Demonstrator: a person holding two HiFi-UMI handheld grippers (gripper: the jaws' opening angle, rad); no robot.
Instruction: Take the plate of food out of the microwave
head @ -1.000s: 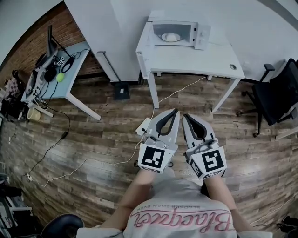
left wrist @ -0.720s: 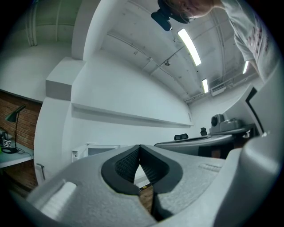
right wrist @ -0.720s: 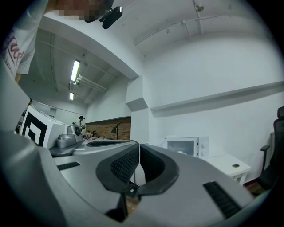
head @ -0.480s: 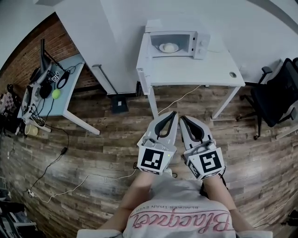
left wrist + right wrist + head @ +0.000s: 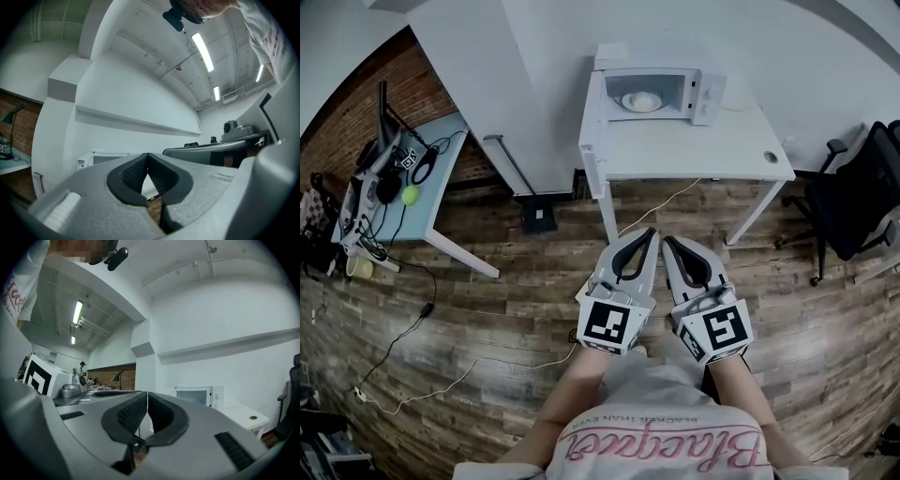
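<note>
The white table (image 5: pixel 694 150) stands well ahead of you across the wooden floor (image 5: pixel 487 281), with the microwave (image 5: pixel 661 94) at its back edge. Your left gripper (image 5: pixel 650 232) and right gripper (image 5: pixel 668 241) sit side by side near your body, each with its jaws pressed together on nothing. The plate of food (image 5: pixel 641 99) lies inside the microwave, well apart from both pairs of jaws.

White microwave (image 5: pixel 661 92), white table (image 5: pixel 694 145), brown plank-patterned floor (image 5: pixel 487 281), red-brown brick wall (image 5: pixel 356 98); left gripper (image 5: pixel 652 229) and right gripper (image 5: pixel 667 238) grey with black pads (image 5: pixel 133 176) and black-and-white square markers (image 5: pixel 609 321); yellow-green ball (image 5: pixel 411 194), black chair (image 5: pixel 858 197)
</note>
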